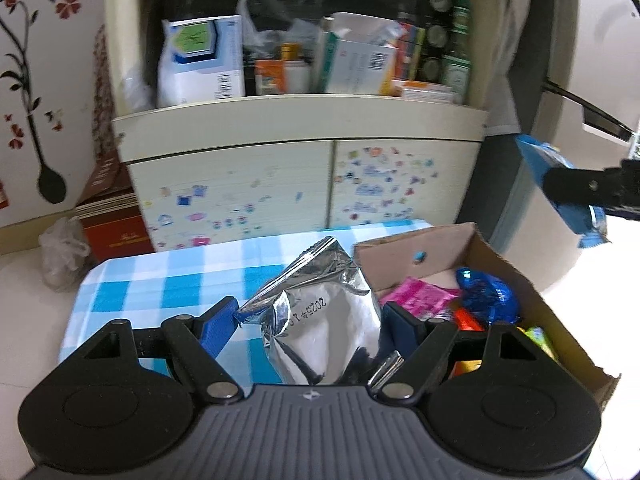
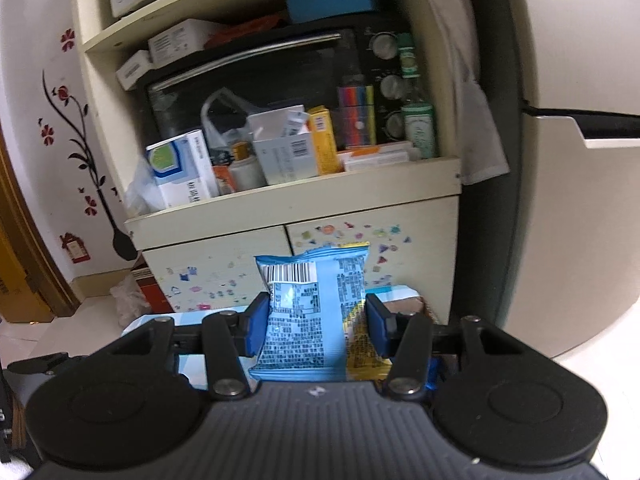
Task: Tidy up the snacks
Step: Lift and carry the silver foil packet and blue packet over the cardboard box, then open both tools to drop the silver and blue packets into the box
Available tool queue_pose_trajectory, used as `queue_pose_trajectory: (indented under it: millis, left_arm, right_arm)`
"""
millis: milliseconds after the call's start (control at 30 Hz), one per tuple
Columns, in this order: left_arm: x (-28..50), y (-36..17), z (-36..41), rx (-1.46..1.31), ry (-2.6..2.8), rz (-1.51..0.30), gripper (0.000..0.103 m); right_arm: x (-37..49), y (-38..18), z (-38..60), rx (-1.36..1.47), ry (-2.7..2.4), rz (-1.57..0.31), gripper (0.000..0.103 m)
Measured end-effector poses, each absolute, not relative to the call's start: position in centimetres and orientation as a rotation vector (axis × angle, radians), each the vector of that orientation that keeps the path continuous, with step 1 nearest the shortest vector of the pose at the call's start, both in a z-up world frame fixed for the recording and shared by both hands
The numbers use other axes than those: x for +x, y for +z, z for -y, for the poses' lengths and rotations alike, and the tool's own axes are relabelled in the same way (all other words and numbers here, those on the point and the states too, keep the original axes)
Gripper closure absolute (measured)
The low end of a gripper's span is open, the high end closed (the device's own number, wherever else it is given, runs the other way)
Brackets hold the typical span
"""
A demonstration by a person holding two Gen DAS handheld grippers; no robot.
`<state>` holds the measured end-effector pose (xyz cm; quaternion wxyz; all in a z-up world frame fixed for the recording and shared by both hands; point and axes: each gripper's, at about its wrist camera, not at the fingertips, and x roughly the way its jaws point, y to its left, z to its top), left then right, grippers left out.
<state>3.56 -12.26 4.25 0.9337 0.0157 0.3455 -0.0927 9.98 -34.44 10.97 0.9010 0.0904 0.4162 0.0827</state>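
Observation:
A crinkled silver foil snack bag stands upright between the blue pads of my left gripper, which is shut on it above the blue-and-white checked tablecloth. To its right an open cardboard box holds a pink packet, a shiny blue wrapper and other snacks. My right gripper is shut on a light blue snack packet with a barcode, held in the air. The left wrist view shows that packet and gripper at the far right, above the box.
Behind the table stands a cream cabinet whose open shelf is crowded with boxes and bottles in front of a black toaster oven. A red carton and a plastic bag sit on the floor at left. A fridge is at right.

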Motion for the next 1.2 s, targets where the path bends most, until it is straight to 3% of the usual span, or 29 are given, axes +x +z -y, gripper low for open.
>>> queue_pose_trajectory:
  millis: [967,1067,1133,1200]
  left_arm:
    - [7.0,2.0,19.6,-0.025,-0.324,-0.775,0.020]
    - [7.6,2.1,20.4,-0.022,-0.306,-0.805,0.014]
    - [7.5,2.5,20.8,-0.022,-0.277,-0.813,0.008]
    - [7.1,3.0,20.9,-0.031,-0.264,-0.807,0.004]
  right_arm:
    - [11.3,8.6,40.3,0.479,-0.025,-0.987,0.051]
    - [11.4,8.4,40.5,0.494,-0.032,-0.992,0.048]
    - [11.5,8.4,40.7,0.517,-0.037,-0.994,0.032]
    - [11.6,8.5,40.8,0.524,-0.048,-0.989,0.023]
